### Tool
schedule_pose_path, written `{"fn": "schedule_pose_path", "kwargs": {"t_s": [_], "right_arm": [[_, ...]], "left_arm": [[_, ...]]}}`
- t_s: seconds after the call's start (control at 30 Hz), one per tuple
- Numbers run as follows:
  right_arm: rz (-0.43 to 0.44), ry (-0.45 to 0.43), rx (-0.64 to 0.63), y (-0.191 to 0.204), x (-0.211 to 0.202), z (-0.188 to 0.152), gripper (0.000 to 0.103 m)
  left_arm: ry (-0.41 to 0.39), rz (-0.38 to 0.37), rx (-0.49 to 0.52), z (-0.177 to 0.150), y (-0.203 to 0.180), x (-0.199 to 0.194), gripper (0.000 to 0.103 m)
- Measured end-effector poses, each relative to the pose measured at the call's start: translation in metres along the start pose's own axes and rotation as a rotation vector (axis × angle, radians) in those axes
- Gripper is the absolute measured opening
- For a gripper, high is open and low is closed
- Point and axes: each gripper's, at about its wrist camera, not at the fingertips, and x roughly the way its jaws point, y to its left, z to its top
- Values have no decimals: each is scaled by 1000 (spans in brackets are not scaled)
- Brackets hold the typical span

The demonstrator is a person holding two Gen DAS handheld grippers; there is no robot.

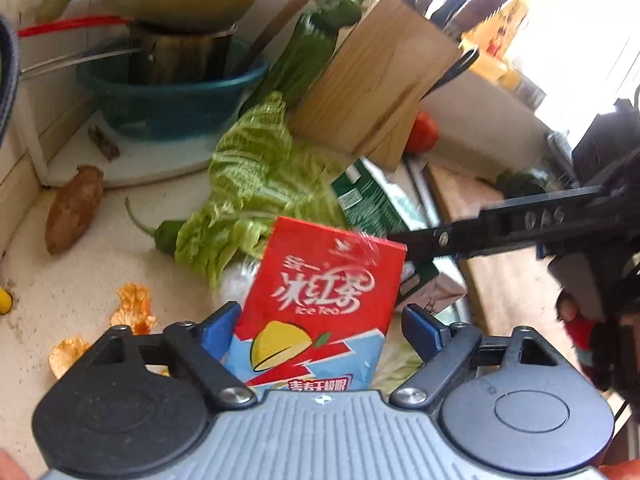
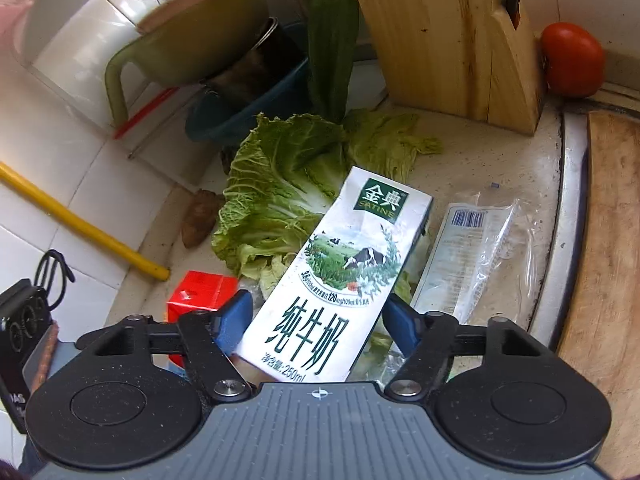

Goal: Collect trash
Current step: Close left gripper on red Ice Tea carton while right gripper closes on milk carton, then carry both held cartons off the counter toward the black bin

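Left wrist view is showing the left gripper (image 1: 320, 328) straddling a red tea carton (image 1: 320, 304), its long axis running away along the fingers, pads seemingly not yet pressing. Right wrist view is showing the right gripper (image 2: 320, 320) likewise straddling a white milk carton (image 2: 340, 280), tilting far-right over cabbage leaves (image 2: 280, 196), grip uncertain.

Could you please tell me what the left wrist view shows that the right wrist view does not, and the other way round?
Only the left wrist view shows the orange peels and the knife handles in the block. Only the right wrist view shows the milk carton's front between the right tool's fingers, a clear plastic wrapper and a yellow pipe. Both show the cabbage leaf, knife block, tomato and red ice tea carton.
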Motion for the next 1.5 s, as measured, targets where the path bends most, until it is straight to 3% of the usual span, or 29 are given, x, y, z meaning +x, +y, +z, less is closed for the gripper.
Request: {"fn": "schedule_pose_path", "kwargs": {"t_s": [0.1, 0.3, 0.37, 0.43, 0.53, 0.7, 1.2, 1.33, 1.5], "right_arm": [[7, 4, 12, -2, -4, 0, 72], [-46, 41, -33, 0, 3, 4, 69], [-56, 65, -47, 2, 11, 6, 70], [-54, 89, -42, 2, 20, 7, 73], [-70, 87, -63, 3, 23, 6, 70], [-45, 50, -25, -6, 6, 1, 63], [58, -37, -42, 4, -36, -14, 61], [29, -30, -46, 2, -39, -19, 61], [107, -55, -27, -3, -55, -28, 61]], "left_arm": [[70, 72, 32, -1, -1, 17, 84], [116, 24, -3, 2, 13, 34, 98], [123, 16, -20, 2, 17, 36, 97], [115, 5, -37, 3, 16, 31, 89], [87, 32, -24, 3, 11, 21, 78], [71, 67, -54, 3, 10, 12, 76], [-40, 115, -157, -7, -13, -24, 75], [-52, 116, -178, -15, -23, -32, 75], [-82, 141, -196, -20, -35, -43, 74]]}}
